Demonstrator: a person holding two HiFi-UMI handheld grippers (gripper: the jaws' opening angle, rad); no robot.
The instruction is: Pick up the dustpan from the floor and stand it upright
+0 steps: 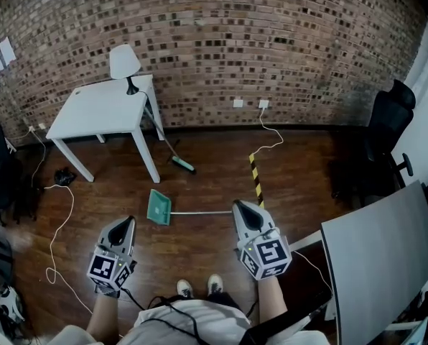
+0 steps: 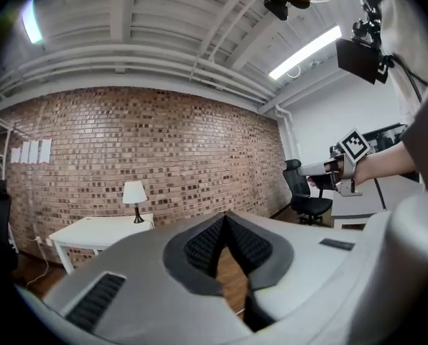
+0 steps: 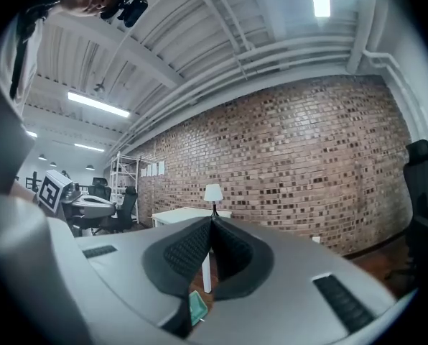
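Green dustpan (image 1: 159, 207) flat on the wood floor (image 1: 199, 254), a little way in front of the white table (image 1: 103, 106), thin handle pointing off to the right. Broom (image 1: 178, 160) slanting down beside that table's front leg. Lamp (image 1: 124, 62) on the table's back edge. Left gripper (image 1: 128, 221) and right gripper (image 1: 240, 205) farther from the table than the dustpan, both with jaws pressed together, nothing pinched.

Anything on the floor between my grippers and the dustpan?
Nothing visible. The dustpan lies flat on bare floor just ahead of the left gripper and right gripper; the broom lies beyond it.
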